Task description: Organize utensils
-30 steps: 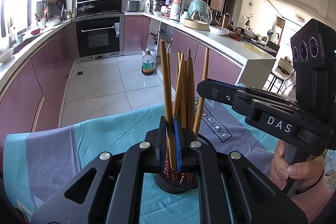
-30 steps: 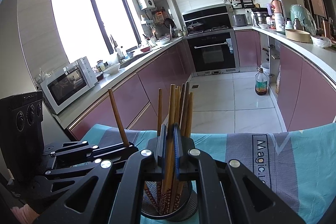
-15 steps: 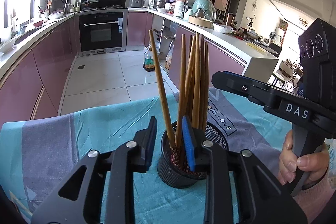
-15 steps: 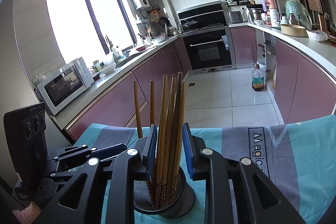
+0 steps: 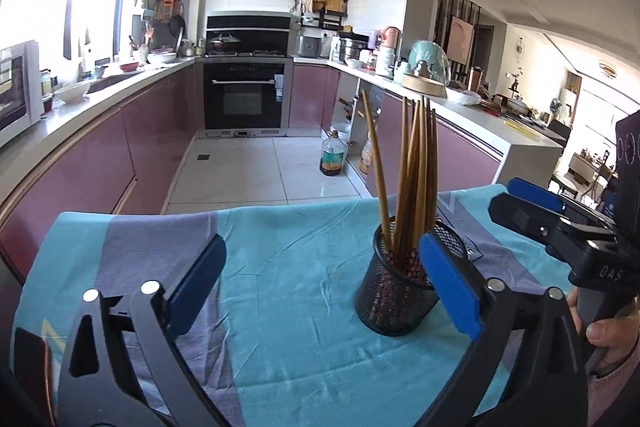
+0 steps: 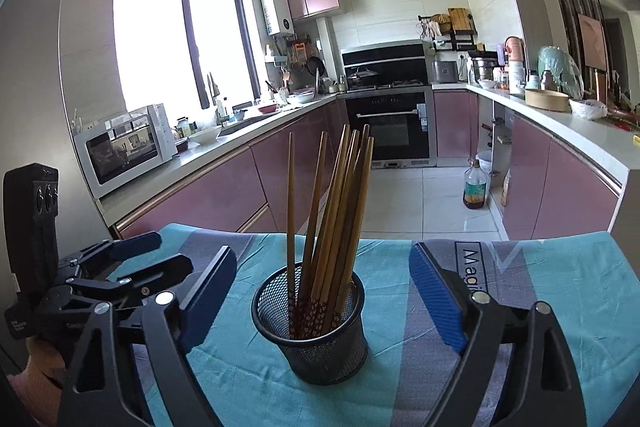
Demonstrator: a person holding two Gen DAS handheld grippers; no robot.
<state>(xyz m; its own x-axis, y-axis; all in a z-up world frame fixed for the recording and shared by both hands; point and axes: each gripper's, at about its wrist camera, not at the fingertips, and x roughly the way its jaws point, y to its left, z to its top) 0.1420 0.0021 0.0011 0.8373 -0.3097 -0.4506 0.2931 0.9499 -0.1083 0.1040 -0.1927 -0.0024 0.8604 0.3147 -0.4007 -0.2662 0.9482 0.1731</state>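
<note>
A black mesh holder (image 5: 394, 291) (image 6: 316, 339) stands upright on the teal and grey cloth (image 5: 280, 267), with several wooden chopsticks (image 5: 416, 167) (image 6: 340, 195) standing in it, patterned ends down. My left gripper (image 5: 322, 241) is opening wide; the holder sits just past its right finger, and nothing is between the pads. My right gripper (image 6: 323, 253) is opening too, with the holder showing in the gap ahead of its fingers, untouched. Each gripper also shows in the other's view: the right gripper (image 5: 516, 203) right of the holder, the left gripper (image 6: 160, 253) left of it.
The cloth-covered table ends at its far edge (image 6: 400, 237), with tiled kitchen floor beyond. An oil bottle (image 6: 475, 189) stands on the floor by purple cabinets. A microwave (image 6: 124, 147) sits on the left counter, an oven (image 5: 244, 99) at the back. A hand (image 5: 608, 335) holds the right gripper.
Both grippers were shut on chopsticks in the holder; both have opened wide and drawn back. The released chopsticks now stand loose in the holder.
</note>
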